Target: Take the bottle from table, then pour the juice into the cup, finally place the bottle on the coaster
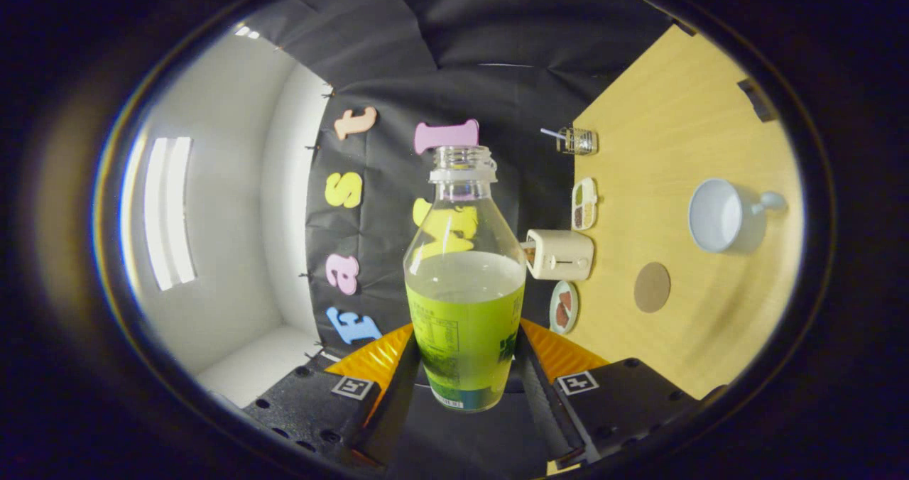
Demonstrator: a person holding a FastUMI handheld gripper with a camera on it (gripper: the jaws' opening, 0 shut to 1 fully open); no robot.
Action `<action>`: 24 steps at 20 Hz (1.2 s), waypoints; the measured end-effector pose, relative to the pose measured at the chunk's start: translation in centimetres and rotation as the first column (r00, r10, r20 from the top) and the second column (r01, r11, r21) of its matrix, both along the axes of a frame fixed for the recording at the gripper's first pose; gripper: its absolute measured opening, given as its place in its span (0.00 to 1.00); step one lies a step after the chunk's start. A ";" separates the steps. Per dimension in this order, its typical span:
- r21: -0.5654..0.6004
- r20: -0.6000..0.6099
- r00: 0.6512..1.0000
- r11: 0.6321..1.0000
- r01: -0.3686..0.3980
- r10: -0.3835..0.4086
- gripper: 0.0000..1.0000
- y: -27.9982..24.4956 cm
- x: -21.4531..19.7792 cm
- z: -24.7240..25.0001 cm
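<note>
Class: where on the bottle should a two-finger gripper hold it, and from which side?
The gripper is shut on the bottle at its straight labelled lower body, coming side-on. That seems best: the walls there are parallel, while the shoulder tapers to a narrow open neck.

bottle (pixel 465 288) between fingers, coaster (pixel 652 287) near cup (pixel 717 215)

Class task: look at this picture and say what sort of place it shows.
Probably a staged kitchen-style booth for recording: a wooden table bears a toaster, a cup and a coaster, with black cloth behind. The gripper fingers clamp a juice bottle.
</note>
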State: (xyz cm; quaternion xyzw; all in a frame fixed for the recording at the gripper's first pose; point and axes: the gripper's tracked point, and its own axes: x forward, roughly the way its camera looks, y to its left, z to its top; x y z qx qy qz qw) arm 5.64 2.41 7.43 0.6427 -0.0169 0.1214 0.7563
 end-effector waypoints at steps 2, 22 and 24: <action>-0.067 0.004 1.000 0.998 0.011 -0.010 0.79 0.1 -0.5 -0.4; -0.753 0.042 0.982 0.639 0.154 -0.186 0.80 -0.5 4.5 -1.8; -0.816 0.020 0.977 0.561 0.139 -0.214 0.80 -0.8 5.9 -3.5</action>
